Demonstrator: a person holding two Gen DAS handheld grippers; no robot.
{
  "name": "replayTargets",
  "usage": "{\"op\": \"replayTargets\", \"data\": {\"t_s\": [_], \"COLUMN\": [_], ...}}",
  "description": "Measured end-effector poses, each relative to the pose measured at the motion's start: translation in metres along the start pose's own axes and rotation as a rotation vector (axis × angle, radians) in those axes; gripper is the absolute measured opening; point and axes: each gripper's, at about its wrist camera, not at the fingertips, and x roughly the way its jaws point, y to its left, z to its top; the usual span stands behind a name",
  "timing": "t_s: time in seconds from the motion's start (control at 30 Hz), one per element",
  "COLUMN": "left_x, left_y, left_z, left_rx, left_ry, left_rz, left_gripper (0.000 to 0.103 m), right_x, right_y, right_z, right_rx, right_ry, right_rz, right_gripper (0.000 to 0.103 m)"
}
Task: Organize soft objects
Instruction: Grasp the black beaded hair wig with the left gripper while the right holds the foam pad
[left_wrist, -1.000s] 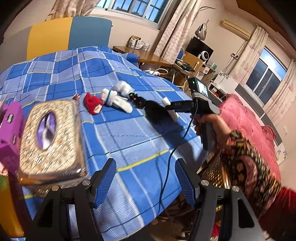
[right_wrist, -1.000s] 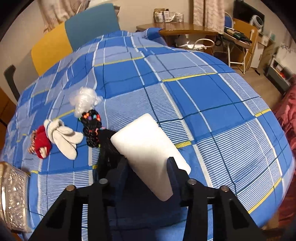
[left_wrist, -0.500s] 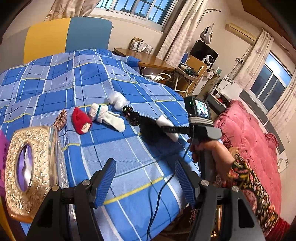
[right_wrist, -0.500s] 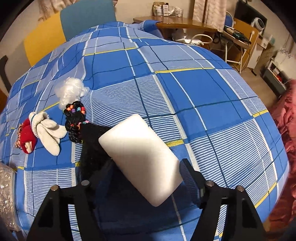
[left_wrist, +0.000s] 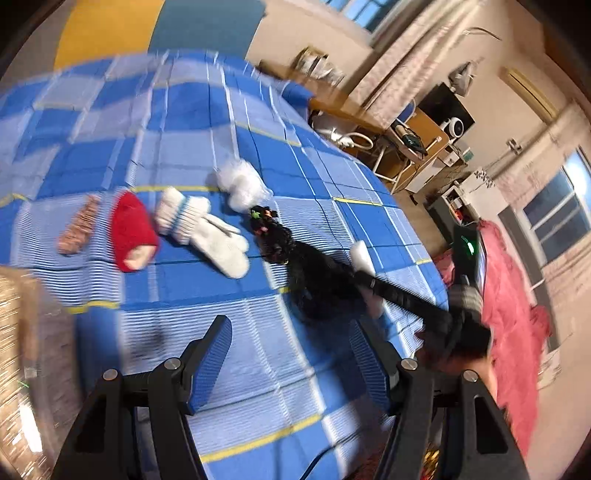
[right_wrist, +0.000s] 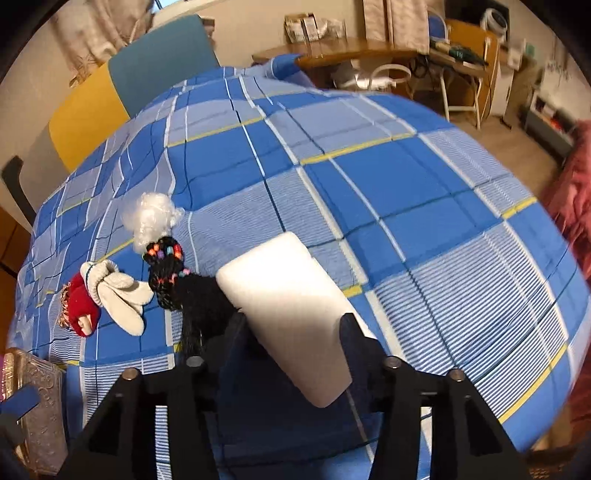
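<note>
From my left wrist camera, my left gripper (left_wrist: 290, 360) hangs open over the blue plaid bedspread (left_wrist: 236, 155), nothing between its fingers; from the right wrist camera, my right gripper (right_wrist: 293, 338), its fingers just closing, straddles the white foam block (right_wrist: 291, 295) beside the black wig (right_wrist: 192, 291).

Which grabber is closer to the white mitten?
Left. The left gripper hangs open over bare blanket, a short way in front of the white mitten. The right gripper is farther along, around the white foam block.
</note>
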Motion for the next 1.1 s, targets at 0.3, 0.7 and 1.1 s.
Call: {"op": "replayTargets", "data": {"t_s": [0.3,0.7,1.1], "left_x": [0.097,0.153,0.104], "left_y": [0.001,0.021,0.028], "left_z": [0.046,0.073,0.056], "left_rx": [-0.133,-0.231,-0.188], "left_ry": [0.139,0.182,0.098], "left_rz": [-0.024,0.005,0.044], "left_gripper": [0.068,0.068,0.03], "right_x": [-0.001,-0.012,-0.021], "right_y": [-0.003,0.0,-0.008], "right_z": [-0.004,-0.002,0.004], "right_rx": [0.007,-0.001,0.05], "right_ry": [0.013,-0.05,-0.108], "right_rz": [-0.041,-0.079,-0.086], "right_gripper": [0.076,0.076,0.084]}}
